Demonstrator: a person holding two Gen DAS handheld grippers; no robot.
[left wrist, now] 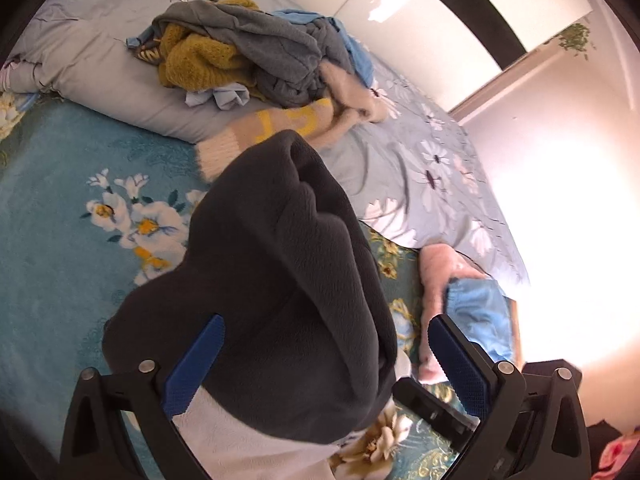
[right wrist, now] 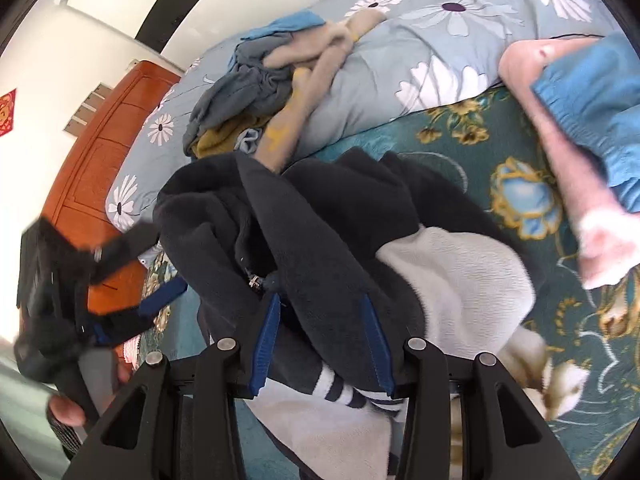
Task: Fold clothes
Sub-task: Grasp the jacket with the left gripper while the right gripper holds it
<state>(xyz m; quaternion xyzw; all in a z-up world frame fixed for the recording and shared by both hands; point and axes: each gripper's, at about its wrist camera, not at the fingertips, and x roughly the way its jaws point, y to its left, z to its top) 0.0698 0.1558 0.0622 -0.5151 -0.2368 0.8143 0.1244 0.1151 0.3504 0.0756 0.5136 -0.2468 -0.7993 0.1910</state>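
Observation:
A dark grey fleece jacket [left wrist: 280, 280] with a white lower part lies bunched on the teal floral blanket [left wrist: 60, 220]. My left gripper [left wrist: 326, 336] is open, its blue fingers wide apart on either side of the fleece. In the right wrist view the same jacket [right wrist: 312, 232] hangs in folds, zipper showing, with the white part [right wrist: 456, 280] to the right. My right gripper [right wrist: 322, 312] is shut on a thick fold of the jacket. The left gripper [right wrist: 160, 296] shows blurred at the left of that view.
A pile of clothes [left wrist: 240, 52] in mustard, grey and blue lies on the grey floral duvet [left wrist: 420, 160]. A folded pink and blue garment [left wrist: 464, 304] lies to the right. A wooden cabinet [right wrist: 100, 160] stands beside the bed.

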